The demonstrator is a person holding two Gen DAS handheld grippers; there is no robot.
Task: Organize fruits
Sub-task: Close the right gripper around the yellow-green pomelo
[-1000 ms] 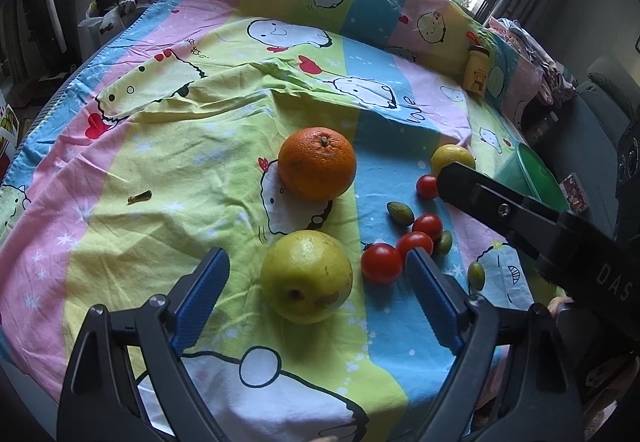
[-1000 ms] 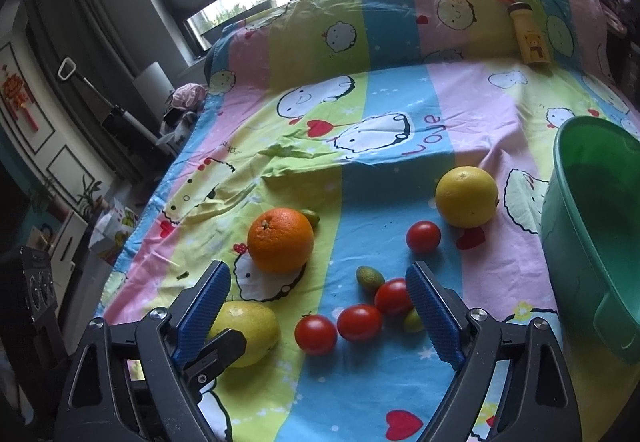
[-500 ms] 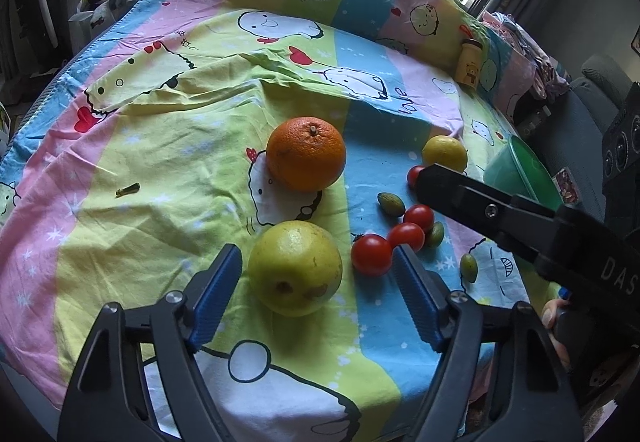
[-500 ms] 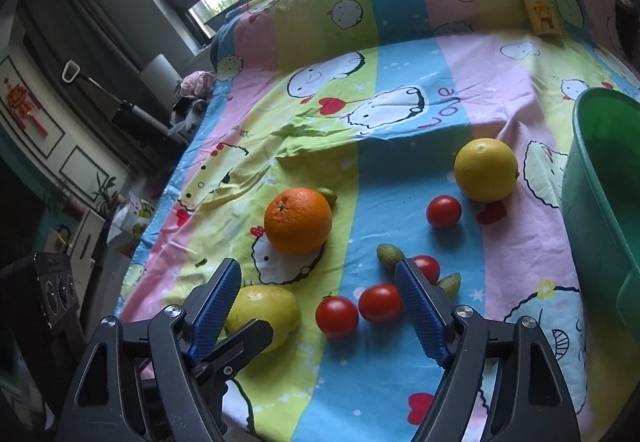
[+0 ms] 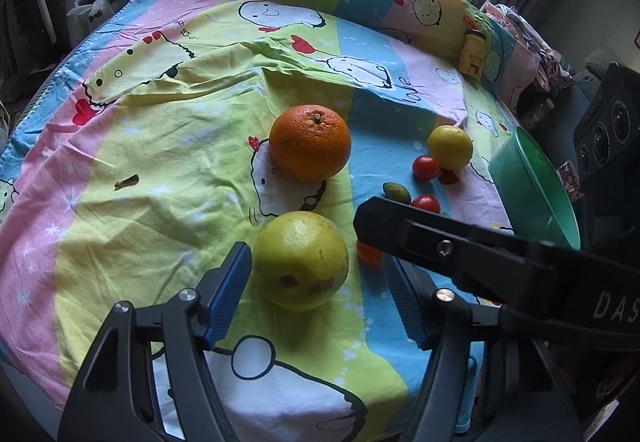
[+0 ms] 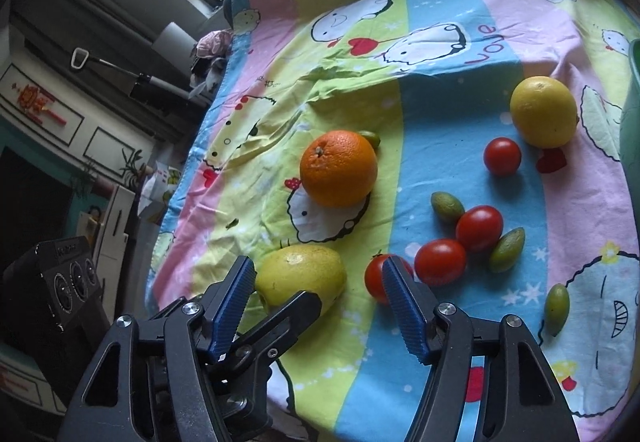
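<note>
Fruits lie on a cartoon bedsheet. A yellow-green pomelo (image 5: 301, 260) sits between the blue pads of my open left gripper (image 5: 316, 296), not gripped. It also shows in the right wrist view (image 6: 301, 279). An orange (image 5: 310, 147) lies behind it, also in the right wrist view (image 6: 338, 168). A yellow citrus (image 6: 543, 111), several red tomatoes (image 6: 440, 261) and small green fruits (image 6: 447, 206) lie to the right. My right gripper (image 6: 318, 306) is open and empty, low over the pomelo and the nearest tomato (image 6: 376, 278). Its finger crosses the left wrist view (image 5: 440, 242).
A green plastic basin (image 5: 532, 186) stands at the sheet's right edge. A small yellow bottle (image 5: 472, 52) stands at the back. A dark bit (image 5: 127, 181) lies on the sheet at the left. Furniture and clutter surround the bed.
Both grippers moved forward and lower toward the pomelo. The left pads now flank it, and the right gripper's finger covers more of the tomatoes in the left wrist view.
</note>
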